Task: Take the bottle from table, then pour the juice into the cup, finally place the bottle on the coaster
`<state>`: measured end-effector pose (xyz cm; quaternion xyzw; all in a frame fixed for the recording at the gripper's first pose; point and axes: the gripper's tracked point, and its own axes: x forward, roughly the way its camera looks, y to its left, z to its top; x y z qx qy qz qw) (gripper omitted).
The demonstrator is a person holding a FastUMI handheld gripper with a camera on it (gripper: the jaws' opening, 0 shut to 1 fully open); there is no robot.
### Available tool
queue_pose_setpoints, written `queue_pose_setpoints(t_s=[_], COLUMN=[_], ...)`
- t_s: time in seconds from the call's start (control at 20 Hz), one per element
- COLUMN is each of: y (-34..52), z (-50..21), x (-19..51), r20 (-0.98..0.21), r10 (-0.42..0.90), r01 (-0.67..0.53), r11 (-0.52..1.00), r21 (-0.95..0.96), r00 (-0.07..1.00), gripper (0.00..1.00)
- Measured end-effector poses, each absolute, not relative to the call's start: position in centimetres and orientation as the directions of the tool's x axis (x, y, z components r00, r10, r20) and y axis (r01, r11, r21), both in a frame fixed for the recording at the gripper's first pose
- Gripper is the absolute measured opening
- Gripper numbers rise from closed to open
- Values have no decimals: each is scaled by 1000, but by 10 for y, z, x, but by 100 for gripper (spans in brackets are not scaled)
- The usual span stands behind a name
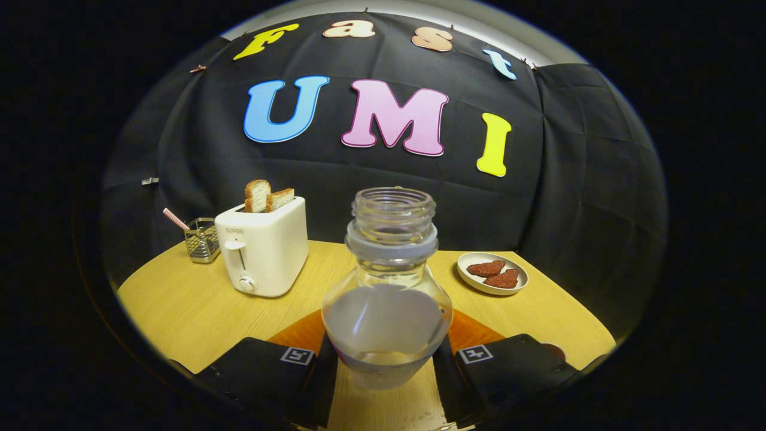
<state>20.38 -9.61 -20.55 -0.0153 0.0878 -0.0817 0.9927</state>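
**A:** What do you have, going left to right?

**B:** At the left of the frame I see a small wire basket (201, 240) with a striped straw (175, 218) sticking out of it, at the back edge of the wooden table (179, 305). Just right of it stands a white toaster (263, 246) with two slices of toast (267, 196) poking up from its slots.

**A:** And the bottle?

**B:** Dead centre of the frame. The bottle (387, 287) is clear, uncapped and upright, with a pale cloudy liquid filling its round lower body. It sits between my two fingers, lower centre.

**A:** Is the gripper on it?

**B:** My gripper (386, 359) is clamped on the bottle: the left finger's pad (323, 371) and the right finger's pad press against its lower sides, with the black finger bodies and their square markers showing on either side. I can't tell whether its base is on the table or lifted off.

**A:** Anything further right?

**B:** Past the bottle, at centre right, a small plate (492, 273) lies on the table with two dark red, heart-like pieces (494, 273) on it, touching each other. Low on the right, just beyond my right finger, a dark round edge (553, 349) peeks out; I can't tell what it is.
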Motion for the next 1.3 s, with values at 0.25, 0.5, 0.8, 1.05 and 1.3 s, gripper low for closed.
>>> queue_pose_setpoints(t_s=[0.25, 0.5, 0.8, 1.05, 1.3], y=[-96, -97, -95, -94, -93], z=[-219, -232, -238, -239, -237], x=[239, 257, 281, 290, 287], r20=[-190, -211, -213, -207, -207], r10=[-185, -191, -188, -183, -178], r01=[197, 207, 203, 193, 187], r11=[979, 977, 978, 981, 982], r21=[46, 56, 51, 29, 20], r00=[964, 959, 959, 961, 962], gripper=[72, 72, 72, 72, 76])
